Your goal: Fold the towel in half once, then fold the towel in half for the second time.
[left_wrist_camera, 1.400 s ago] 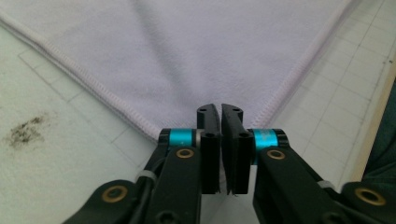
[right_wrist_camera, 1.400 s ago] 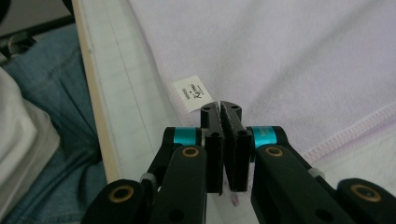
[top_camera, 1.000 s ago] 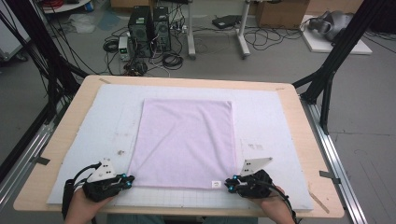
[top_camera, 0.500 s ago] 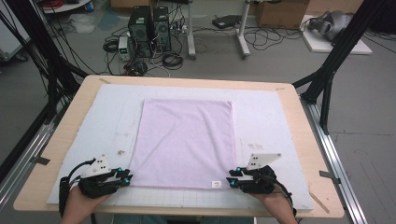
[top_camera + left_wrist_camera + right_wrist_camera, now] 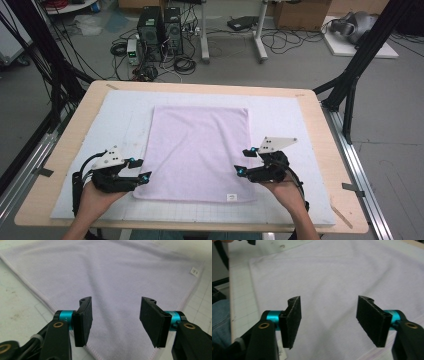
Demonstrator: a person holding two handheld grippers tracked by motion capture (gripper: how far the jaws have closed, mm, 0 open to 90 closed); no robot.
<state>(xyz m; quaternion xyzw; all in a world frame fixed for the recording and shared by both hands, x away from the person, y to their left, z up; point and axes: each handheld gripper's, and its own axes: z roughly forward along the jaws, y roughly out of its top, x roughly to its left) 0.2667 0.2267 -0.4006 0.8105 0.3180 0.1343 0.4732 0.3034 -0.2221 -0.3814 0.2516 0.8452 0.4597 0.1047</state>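
The left gripper (image 5: 141, 170) sits at the near left corner of the lilac towel (image 5: 197, 150), its jaws spread wide and holding nothing, the cloth's hemmed corner lying under them. The towel lies flat in the middle of the white mat (image 5: 280, 115) on the wooden table (image 5: 320, 135), a small label (image 5: 231, 197) by its near right corner. The right gripper (image 5: 243, 162) hangs at the towel's right edge, jaws likewise apart and empty.
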